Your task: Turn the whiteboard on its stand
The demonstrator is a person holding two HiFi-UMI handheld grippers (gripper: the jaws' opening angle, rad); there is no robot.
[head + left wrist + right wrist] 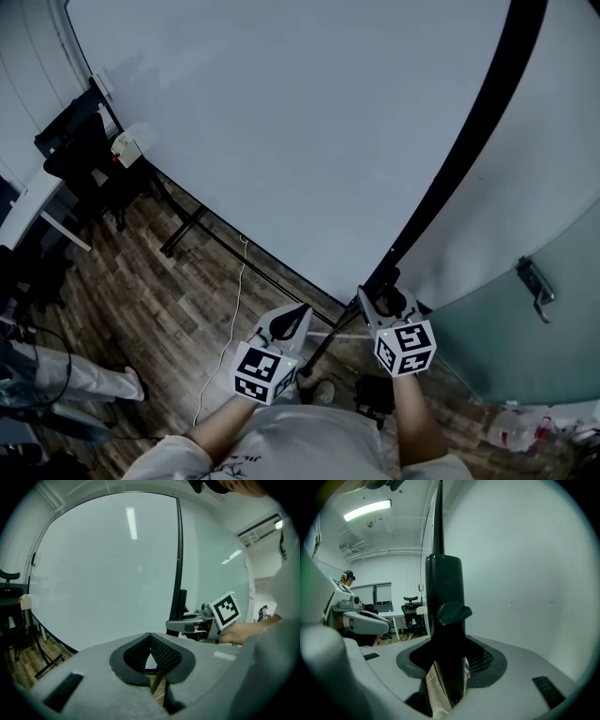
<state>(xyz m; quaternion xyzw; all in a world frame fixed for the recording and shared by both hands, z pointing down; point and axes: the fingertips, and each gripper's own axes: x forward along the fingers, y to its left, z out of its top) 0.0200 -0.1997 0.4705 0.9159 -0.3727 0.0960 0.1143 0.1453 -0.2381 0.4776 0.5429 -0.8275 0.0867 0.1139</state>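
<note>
Closest in, the person's pale shirt (300,441) fills the bottom of the head view, with both forearms reaching forward. The left gripper (298,314) hangs free in front of the board; its own view shows the jaws pressed together at the tips with nothing between them. Just to its right, the right gripper (384,302) is clamped around the black upright post (444,597) of the stand, the post standing between its jaws with a black knob (453,612) just above them. The whiteboard (300,131) rises directly beyond both grippers, its blank white face taking up most of the head view, tilted so its black side frame (478,131) runs diagonally up to the right. Below it, a white cable (230,328) trails over the wood-pattern floor (178,300). Farther left stands a black office chair (80,150), and to the right a frosted door with a metal handle (534,281).
</note>
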